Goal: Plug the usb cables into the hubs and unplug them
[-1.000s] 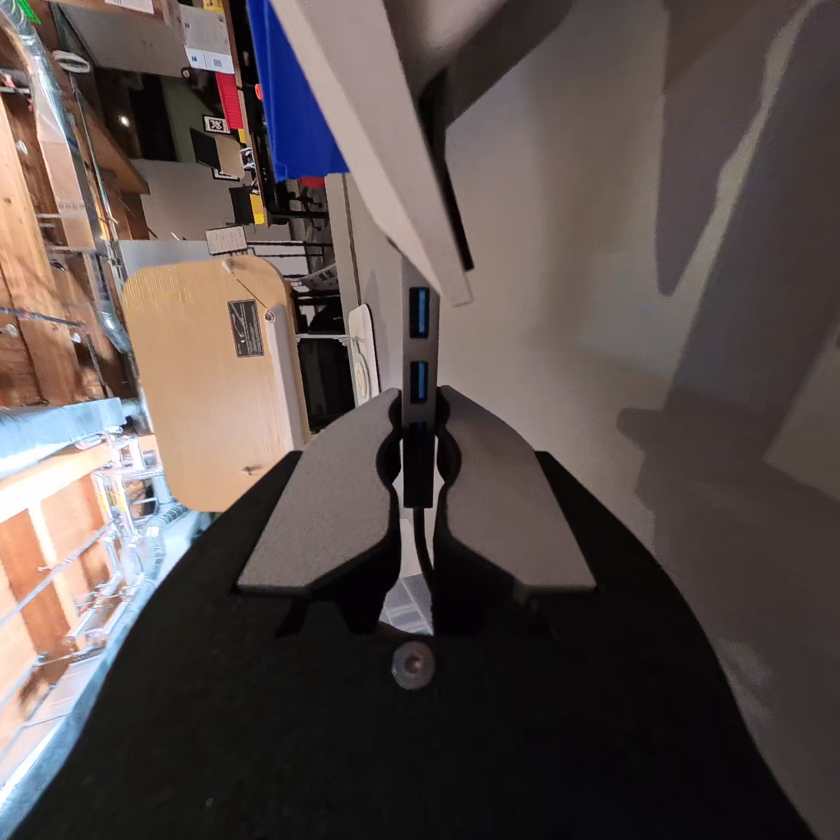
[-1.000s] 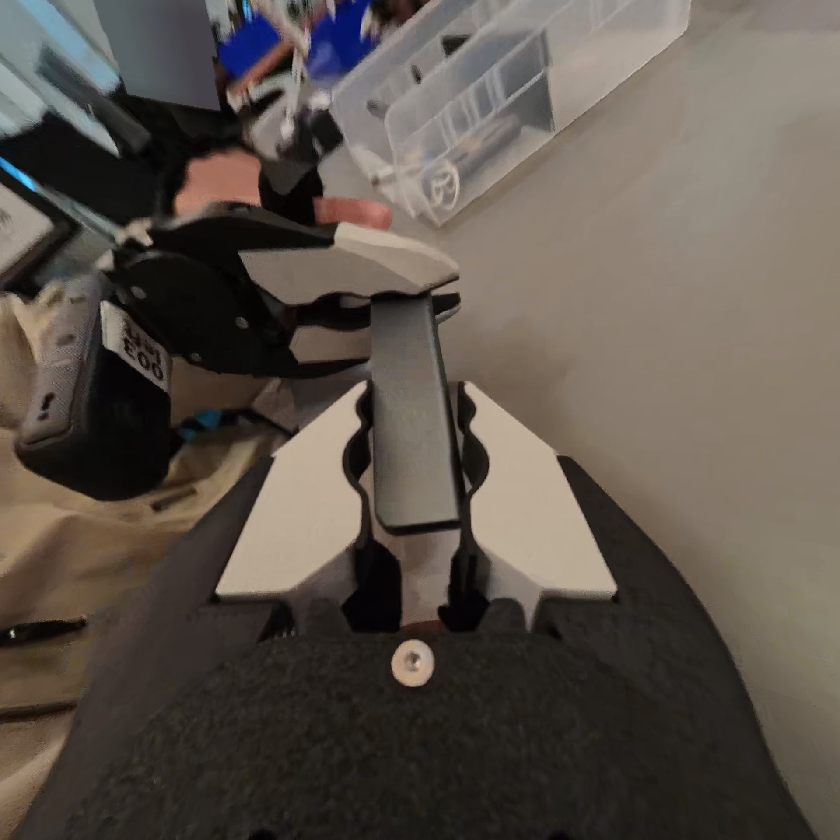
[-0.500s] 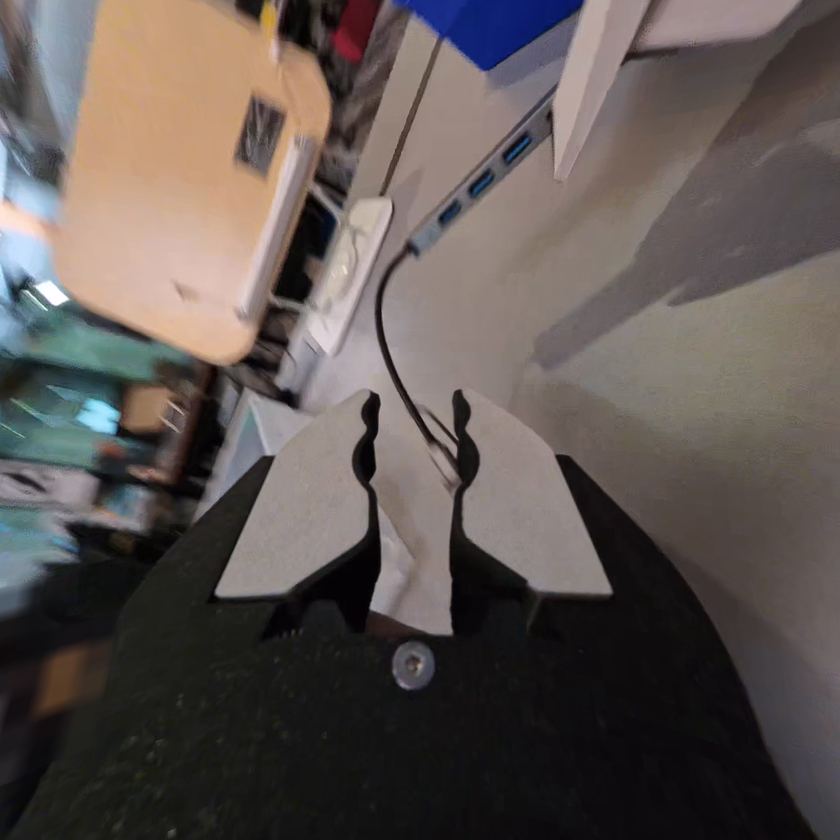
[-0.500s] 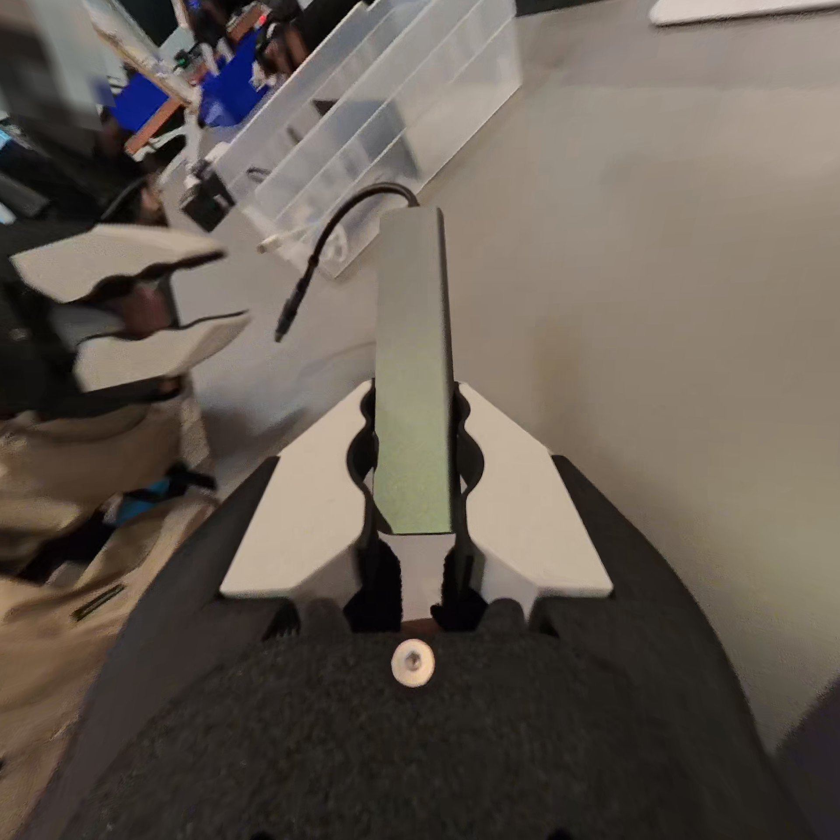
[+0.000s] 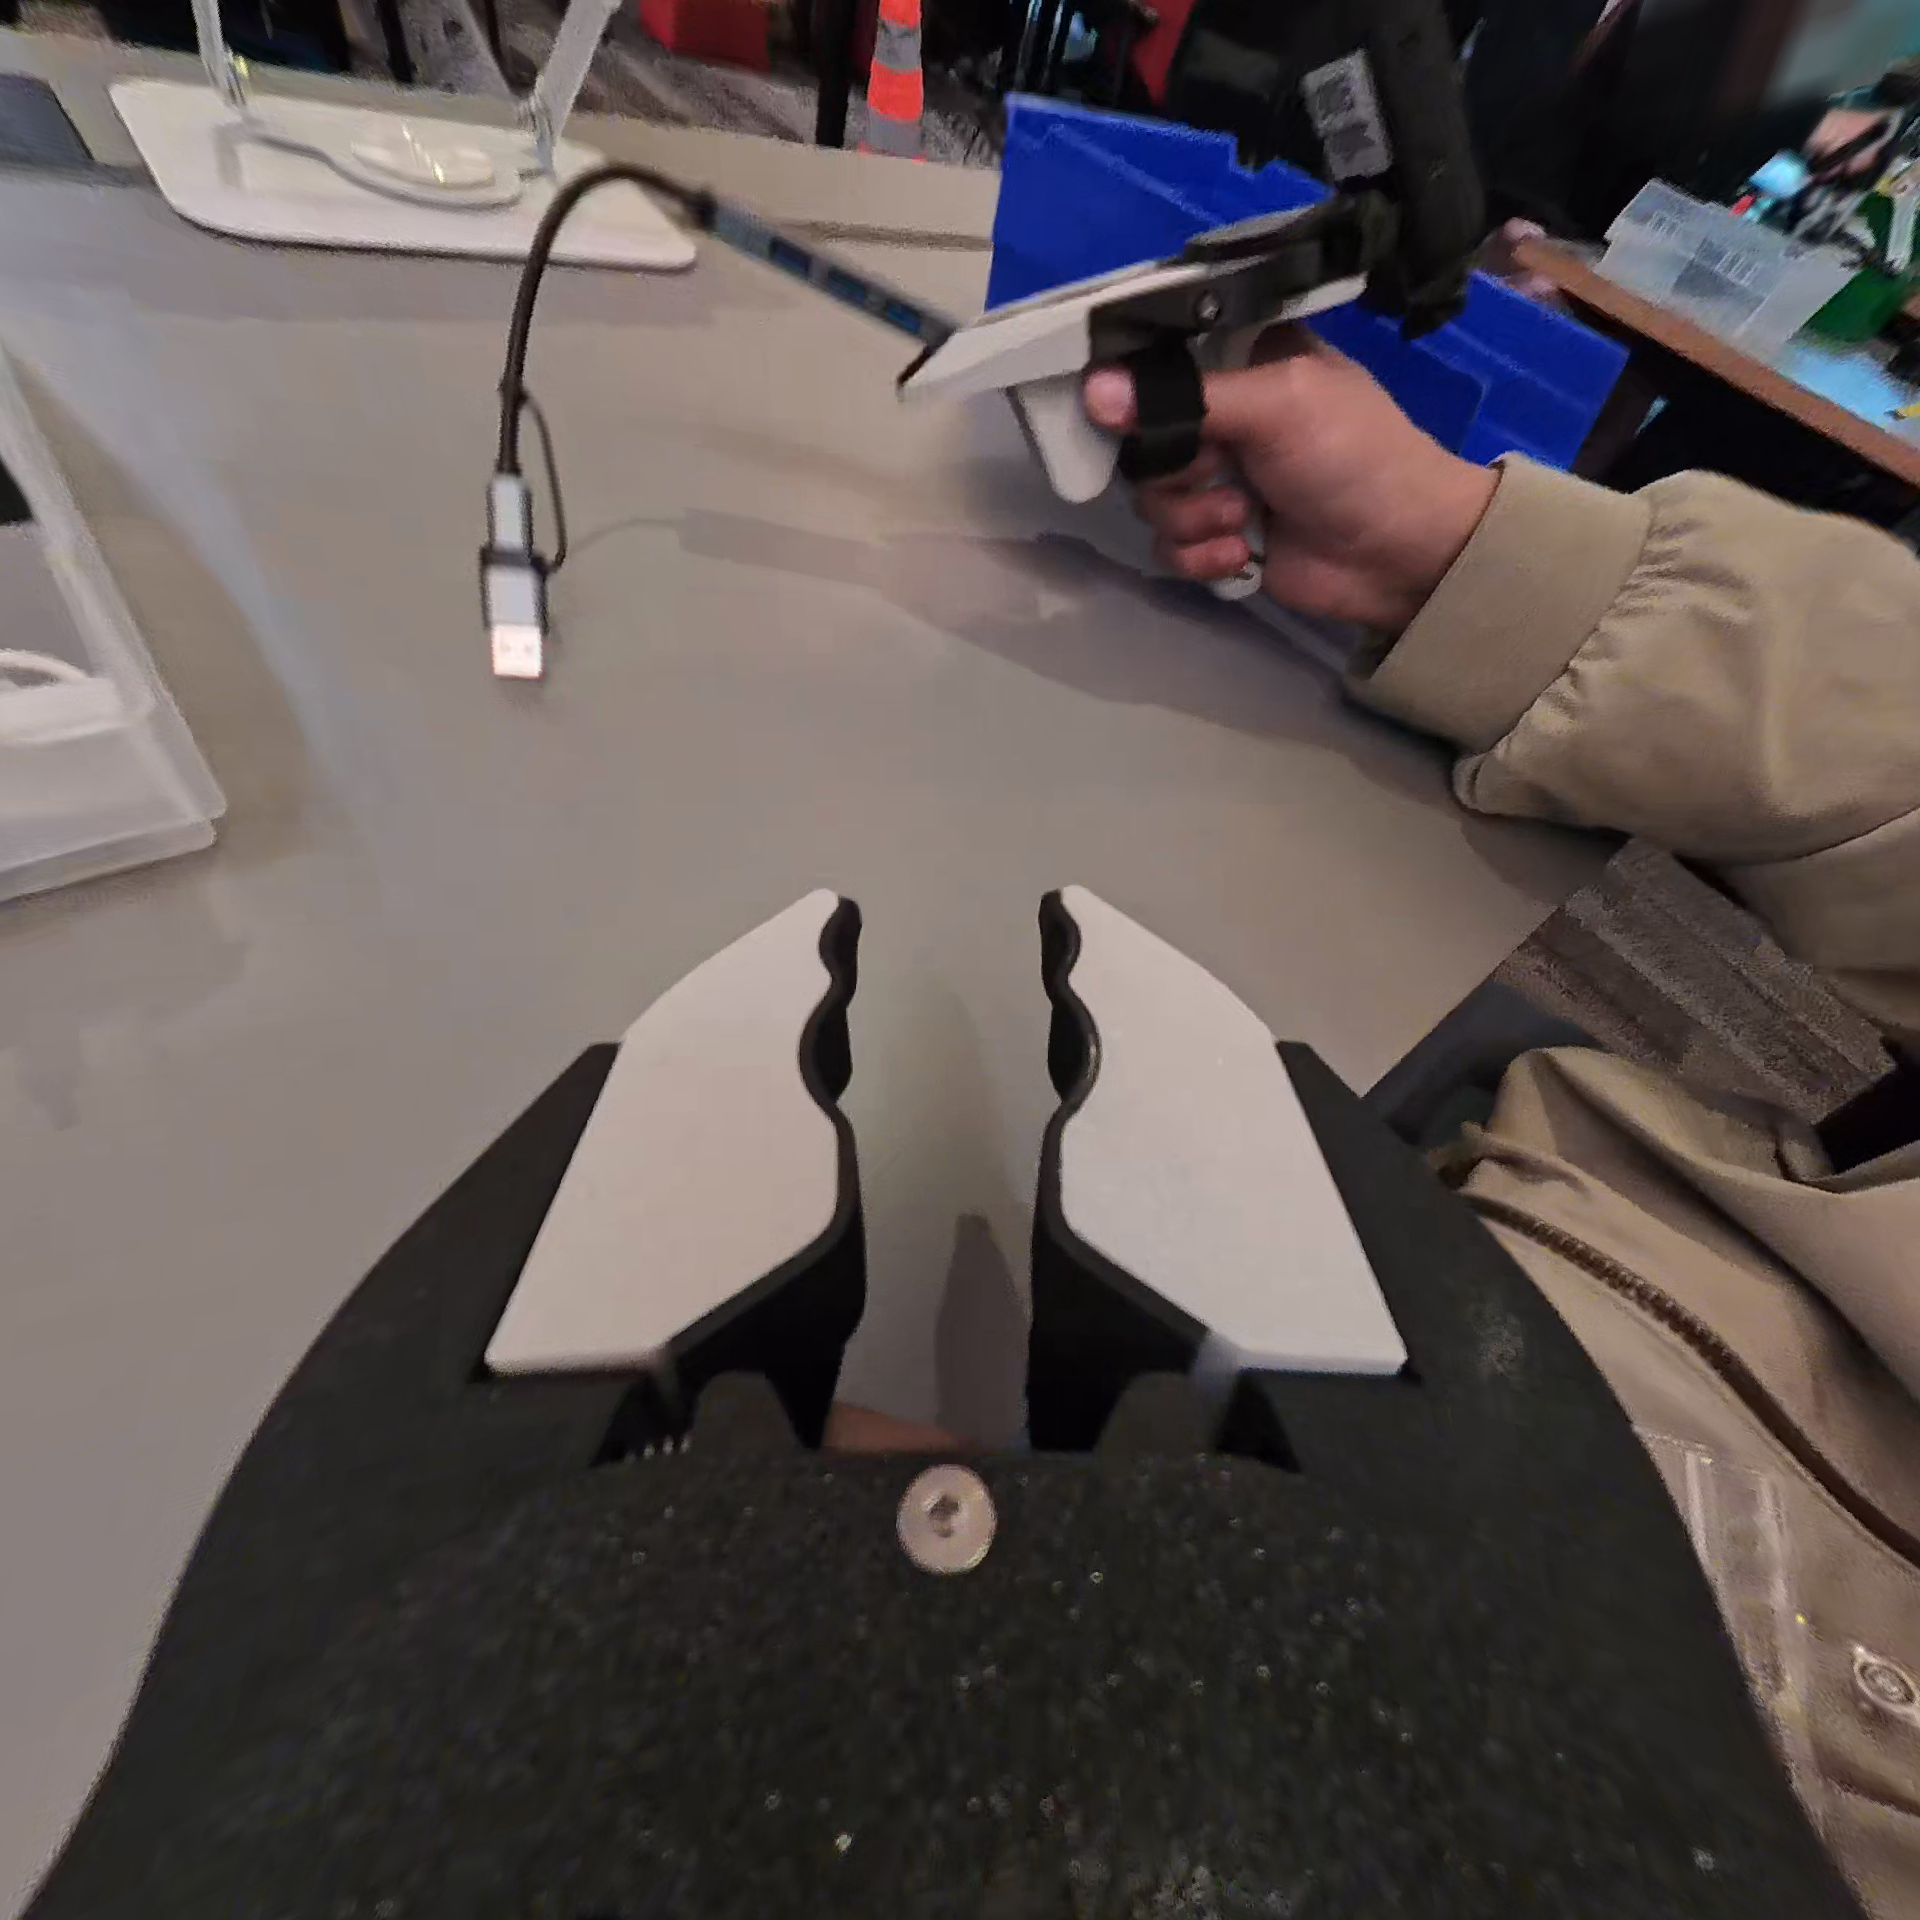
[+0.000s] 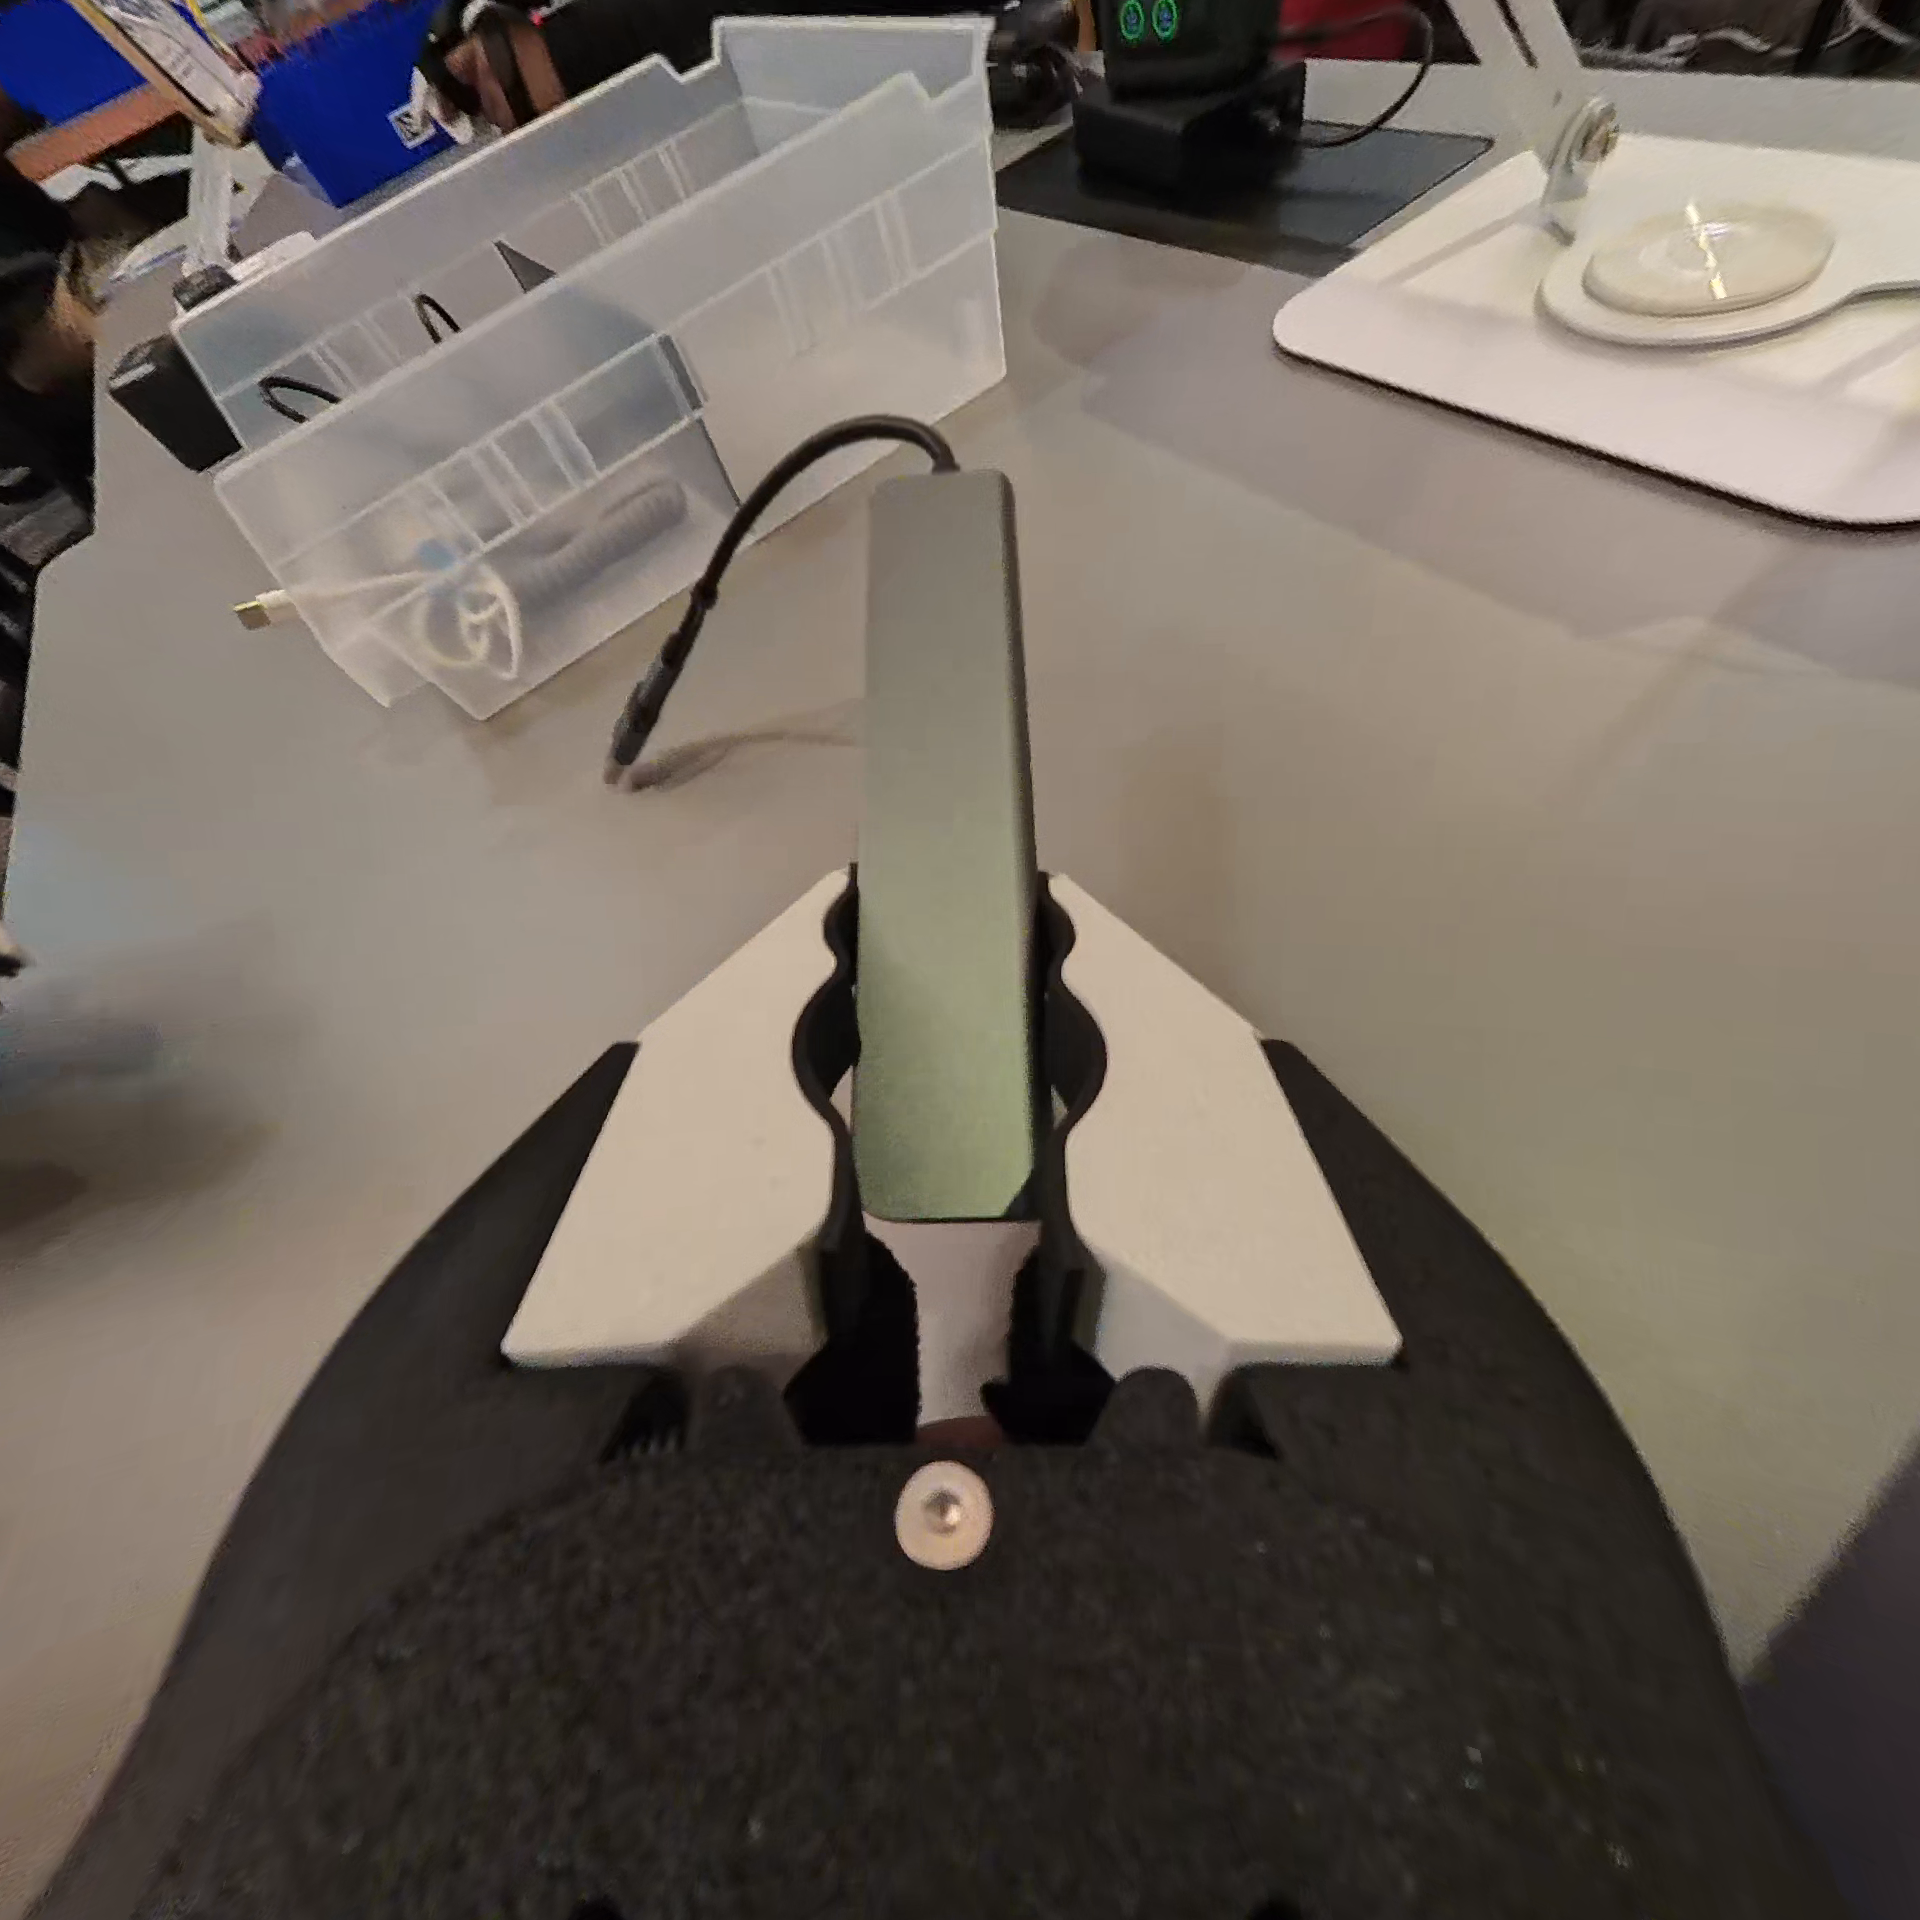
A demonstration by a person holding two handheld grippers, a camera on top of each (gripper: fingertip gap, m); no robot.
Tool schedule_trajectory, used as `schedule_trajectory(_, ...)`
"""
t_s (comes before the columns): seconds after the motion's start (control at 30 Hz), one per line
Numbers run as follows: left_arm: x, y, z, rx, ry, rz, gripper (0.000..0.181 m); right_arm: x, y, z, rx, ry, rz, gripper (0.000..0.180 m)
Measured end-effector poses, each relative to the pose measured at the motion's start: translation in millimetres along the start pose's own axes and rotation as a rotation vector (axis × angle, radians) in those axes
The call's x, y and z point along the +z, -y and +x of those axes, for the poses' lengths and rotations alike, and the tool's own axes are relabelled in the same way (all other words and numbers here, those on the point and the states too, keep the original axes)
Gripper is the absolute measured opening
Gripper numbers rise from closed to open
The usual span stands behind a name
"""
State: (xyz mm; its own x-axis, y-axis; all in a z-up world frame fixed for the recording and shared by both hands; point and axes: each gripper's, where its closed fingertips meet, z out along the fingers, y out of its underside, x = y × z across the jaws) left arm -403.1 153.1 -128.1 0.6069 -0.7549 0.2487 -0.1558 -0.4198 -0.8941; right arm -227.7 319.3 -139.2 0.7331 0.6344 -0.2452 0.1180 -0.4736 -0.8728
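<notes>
My right gripper is shut on a slim grey USB hub and holds it out over the grey table. The hub's short black cable curls down to the left, its plug end near the table. In the left wrist view the hub shows blue ports, its cable ends in a silver USB plug, and the right gripper holds it at the far right. My left gripper is open and empty, low over the table, well short of the plug.
A clear plastic bin with coiled cables stands at the back left. A white stand base lies at the back right. A blue bin sits behind the right hand. A person's beige sleeve rests at the table's right edge. There is about 25 cm between the tips of the two grippers.
My left gripper let go of the hub's cable end, opened, and drew back and swung away. My right gripper kept hold of the hub and lowered it level over the table.
</notes>
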Motion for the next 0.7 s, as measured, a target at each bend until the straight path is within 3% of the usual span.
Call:
schedule_trajectory(0.1, -2.1, -0.1, -13.5, -0.027, 0.052, 0.000, 0.043, -2.6, 1.1, -1.6, -0.043, 0.003, 0.057, 0.030)
schedule_trajectory(0.23, -11.9, 7.8, -39.5, -0.062, 0.168, 0.054, 0.043, -9.9, 14.4, -17.1, -0.152, 0.023, 0.187, 0.031)
schedule_trajectory(0.33, -20.4, 10.4, -69.0, -0.079, 0.289, 0.065, 0.043, -8.1, 12.1, -18.6, -0.180, -0.001, 0.172, 0.031)
schedule_trajectory(0.43, -26.5, 24.2, -97.1, 0.034, 0.371, 0.041, 0.036, -5.7, 10.1, -16.7, -0.172, -0.008, 0.151, 0.031)
schedule_trajectory(0.57, -25.2, 59.1, -129.3, 0.332, 0.312, -0.142, 0.040, -5.9, 10.5, -15.3, -0.156, -0.005, 0.152, 0.031)
schedule_trajectory(0.63, -24.0, 79.7, -155.0, 0.324, 0.288, -0.209, 0.041, -6.5, 11.2, -14.9, -0.147, 0.000, 0.157, 0.031)
schedule_trajectory(0.7, -17.5, 83.1, -183.6, 0.225, 0.273, -0.383, 0.045, -6.7, 11.5, -13.5, -0.133, 0.002, 0.158, 0.031)
